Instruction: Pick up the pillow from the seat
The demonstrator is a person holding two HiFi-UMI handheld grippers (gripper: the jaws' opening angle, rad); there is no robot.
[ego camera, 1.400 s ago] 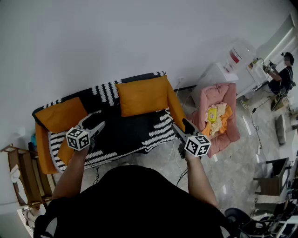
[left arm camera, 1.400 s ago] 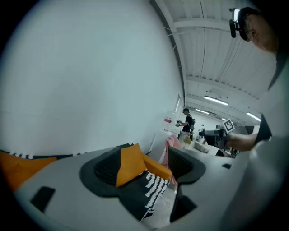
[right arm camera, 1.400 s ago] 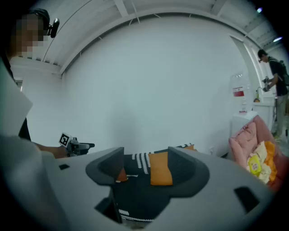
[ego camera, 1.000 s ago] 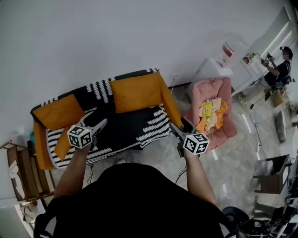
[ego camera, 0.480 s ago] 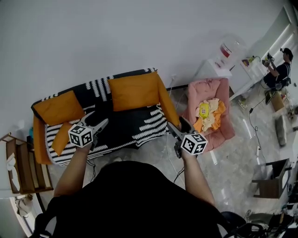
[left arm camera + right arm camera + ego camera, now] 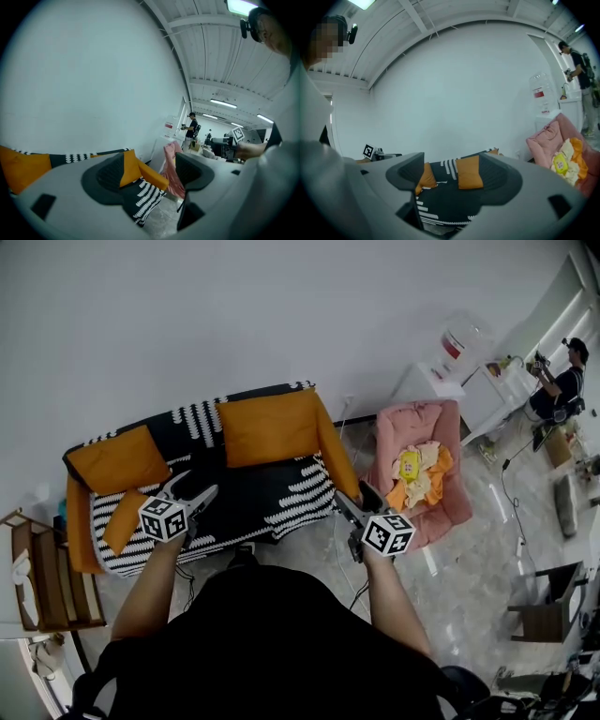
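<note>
Orange is the pillow (image 6: 272,427), and it stands leaning on the backrest of the sofa (image 6: 267,501), toward the right end in the head view, just beside the orange armrest (image 6: 339,460). A second orange pillow (image 6: 117,460) leans at the left end. The sofa has a black cover with white dashed stripes. The left gripper (image 6: 195,486) is held over the front left part of the seat. The right gripper (image 6: 354,495) is before the right front corner. Both are apart from the pillow. The left gripper's jaws are spread wide with nothing between them. The right gripper's jaws have just been opening and now stand wide too, also empty. Right of the sofa is a pink chair (image 6: 448,507) with yellow and orange soft things (image 6: 417,472) in it. A wooden shelf (image 6: 37,568) stands at the left, and another person (image 6: 562,381) is at the far right.
</note>
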